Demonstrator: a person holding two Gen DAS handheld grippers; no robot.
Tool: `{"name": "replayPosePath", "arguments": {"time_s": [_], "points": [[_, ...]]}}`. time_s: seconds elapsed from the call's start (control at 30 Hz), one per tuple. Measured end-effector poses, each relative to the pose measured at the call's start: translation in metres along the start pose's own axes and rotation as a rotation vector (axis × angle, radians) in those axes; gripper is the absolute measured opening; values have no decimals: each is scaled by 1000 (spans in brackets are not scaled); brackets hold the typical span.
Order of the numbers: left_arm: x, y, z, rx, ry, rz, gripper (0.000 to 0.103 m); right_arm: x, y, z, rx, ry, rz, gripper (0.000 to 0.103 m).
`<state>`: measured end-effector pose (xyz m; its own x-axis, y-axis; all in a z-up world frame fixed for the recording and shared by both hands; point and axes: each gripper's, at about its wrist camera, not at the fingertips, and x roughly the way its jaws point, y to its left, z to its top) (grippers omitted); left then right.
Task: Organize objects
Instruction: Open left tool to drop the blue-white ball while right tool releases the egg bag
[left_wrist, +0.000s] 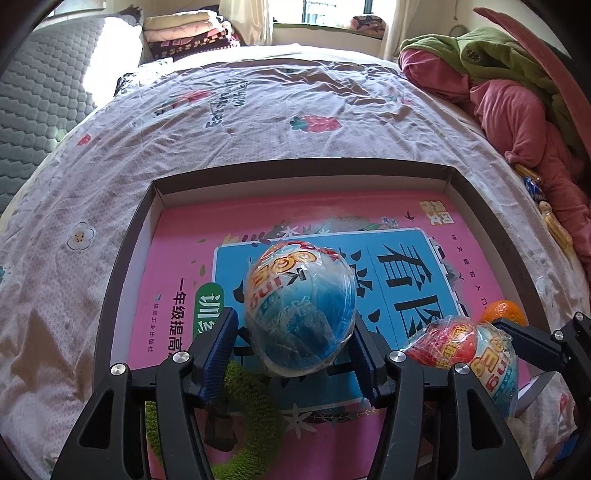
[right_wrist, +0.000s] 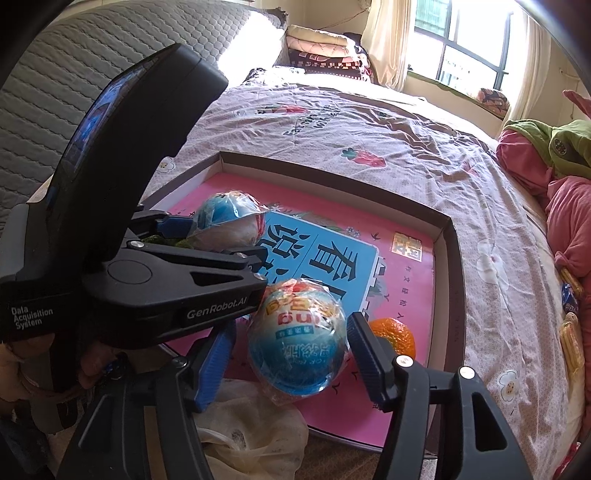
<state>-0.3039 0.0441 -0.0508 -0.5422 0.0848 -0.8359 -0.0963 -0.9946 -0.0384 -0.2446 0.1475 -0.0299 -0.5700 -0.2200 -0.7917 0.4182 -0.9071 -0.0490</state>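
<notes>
A shrink-wrapped blue toy egg sits clamped between my left fingers above the pink workbook lying in the dark shallow box on the bed. My right fingers are clamped on a second wrapped egg over the box's near edge, just beside a mandarin orange. A green fuzzy ring lies under my left gripper; a pale plastic bag sits below the right gripper.

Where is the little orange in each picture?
Left wrist view: the orange peeks out at the lower right, behind the right gripper and its egg.
Right wrist view: it sits right of centre, beside the right finger.
Shared landmark: the pink book underneath.
</notes>
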Motion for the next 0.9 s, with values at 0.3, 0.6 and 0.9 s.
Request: {"name": "replayPosePath", "arguments": {"time_s": [0.3, 0.6, 0.9], "points": [[-6, 3, -3, -3, -2, 12, 60, -4, 2, 0, -5, -7, -7, 64], [-19, 6, -9, -11, -17, 10, 60, -10, 3, 0, -11, -24, -7, 65], [-34, 10, -12, -20, -37, 9, 60, -16, 3, 0, -15, -39, -7, 67]]}}
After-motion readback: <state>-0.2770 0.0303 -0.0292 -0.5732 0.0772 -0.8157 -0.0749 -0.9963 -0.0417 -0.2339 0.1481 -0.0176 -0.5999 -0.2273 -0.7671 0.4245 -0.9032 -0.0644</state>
